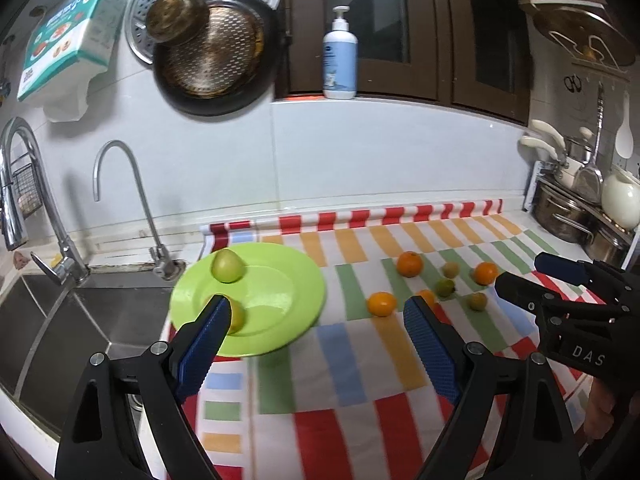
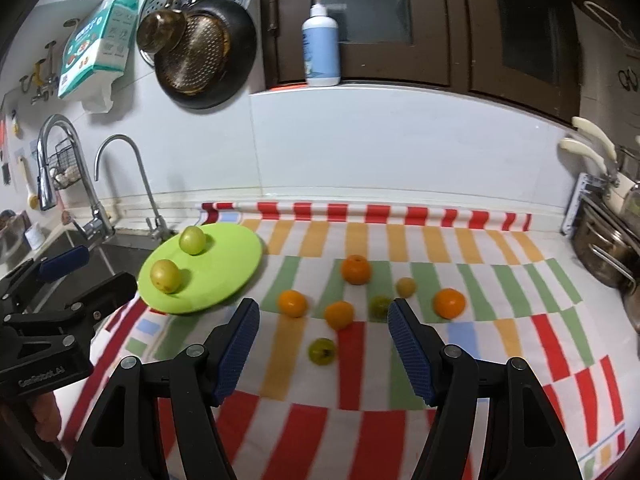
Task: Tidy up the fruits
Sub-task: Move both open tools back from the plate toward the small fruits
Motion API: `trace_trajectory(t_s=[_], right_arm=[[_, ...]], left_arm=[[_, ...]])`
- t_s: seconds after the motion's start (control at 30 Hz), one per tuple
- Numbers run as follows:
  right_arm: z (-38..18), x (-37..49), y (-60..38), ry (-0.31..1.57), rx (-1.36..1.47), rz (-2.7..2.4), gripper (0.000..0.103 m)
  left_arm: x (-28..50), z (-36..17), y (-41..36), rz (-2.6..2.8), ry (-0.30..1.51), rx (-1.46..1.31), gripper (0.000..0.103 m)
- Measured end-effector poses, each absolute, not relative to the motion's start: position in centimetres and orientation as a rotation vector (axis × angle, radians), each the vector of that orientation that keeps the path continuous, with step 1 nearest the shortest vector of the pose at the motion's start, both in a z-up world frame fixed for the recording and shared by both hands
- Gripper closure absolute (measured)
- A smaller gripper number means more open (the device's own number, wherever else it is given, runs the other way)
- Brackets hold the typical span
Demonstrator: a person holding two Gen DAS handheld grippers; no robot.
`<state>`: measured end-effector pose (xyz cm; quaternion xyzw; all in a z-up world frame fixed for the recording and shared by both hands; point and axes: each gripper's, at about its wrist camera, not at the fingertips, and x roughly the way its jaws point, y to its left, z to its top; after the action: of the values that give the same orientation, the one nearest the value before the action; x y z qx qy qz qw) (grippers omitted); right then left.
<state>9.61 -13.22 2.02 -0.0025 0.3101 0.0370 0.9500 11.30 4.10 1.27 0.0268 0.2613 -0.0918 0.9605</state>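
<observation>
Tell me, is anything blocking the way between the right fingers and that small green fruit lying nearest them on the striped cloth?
Nothing visible does. The small green fruit lies on open striped cloth, just ahead of the open right gripper.

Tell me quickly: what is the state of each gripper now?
Left gripper: open, holding nothing.
Right gripper: open, holding nothing.
</observation>
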Motion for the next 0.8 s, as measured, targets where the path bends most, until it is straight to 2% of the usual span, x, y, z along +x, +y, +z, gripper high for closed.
trace_trajectory(t_s=[0.43,0.8], right_arm=[[1.2,9.2,-18.9,0.643,-0.022,0.073,0.035],[-1.3,12.5,-22.1,0.709,-0.065,0.137,0.036]], left_arm=[[10.9,0.6,-1.7,-0.183,0.527,0.078,0.014],[13.0,-1.9,-5.3,-0.184,0.559,0.099,0.016]])
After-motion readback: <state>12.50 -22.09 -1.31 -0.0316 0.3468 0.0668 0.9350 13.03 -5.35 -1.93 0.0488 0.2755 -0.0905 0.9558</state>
